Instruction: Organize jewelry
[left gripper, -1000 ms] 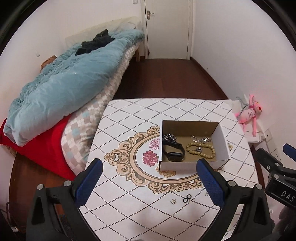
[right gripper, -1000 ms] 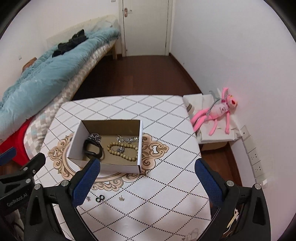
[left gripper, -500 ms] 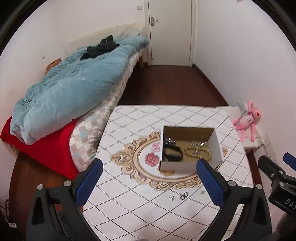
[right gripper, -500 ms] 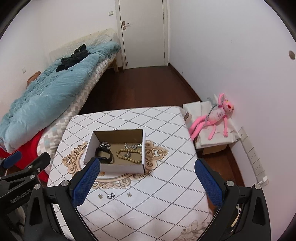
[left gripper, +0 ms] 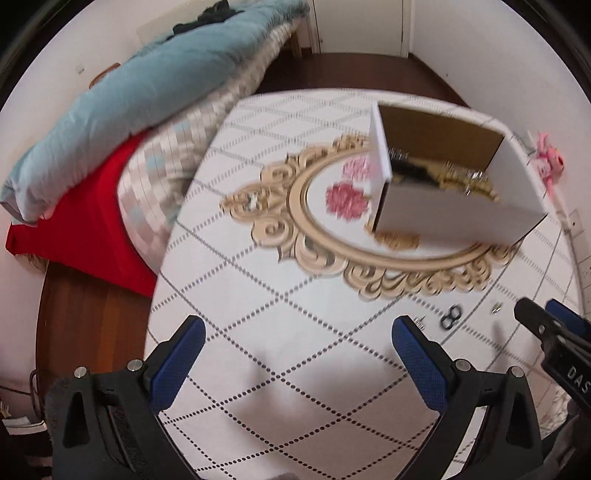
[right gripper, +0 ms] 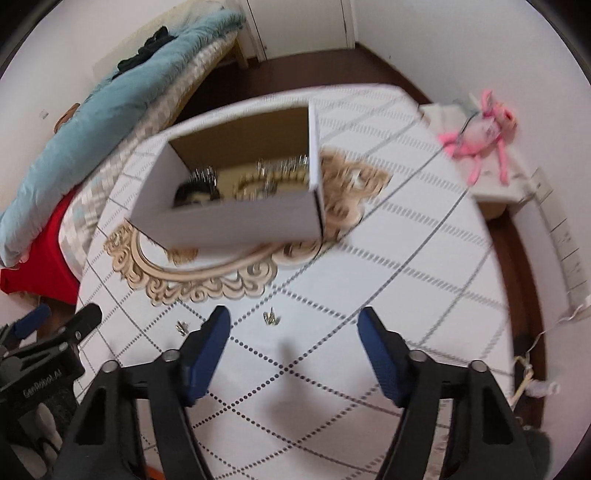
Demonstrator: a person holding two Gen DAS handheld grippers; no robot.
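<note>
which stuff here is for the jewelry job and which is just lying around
For the job:
box
beads and black band inside it
black rings loose on the table
small metal pieces
left gripper, right gripper, both open

Just lying about:
pink toy
bed
door

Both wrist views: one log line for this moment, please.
left tongs open, empty | right tongs open, empty | small earrings loose on table | box holds jewelry

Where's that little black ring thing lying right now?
In the left wrist view, the black ring piece lies on the tablecloth, in front of the white box.
</note>
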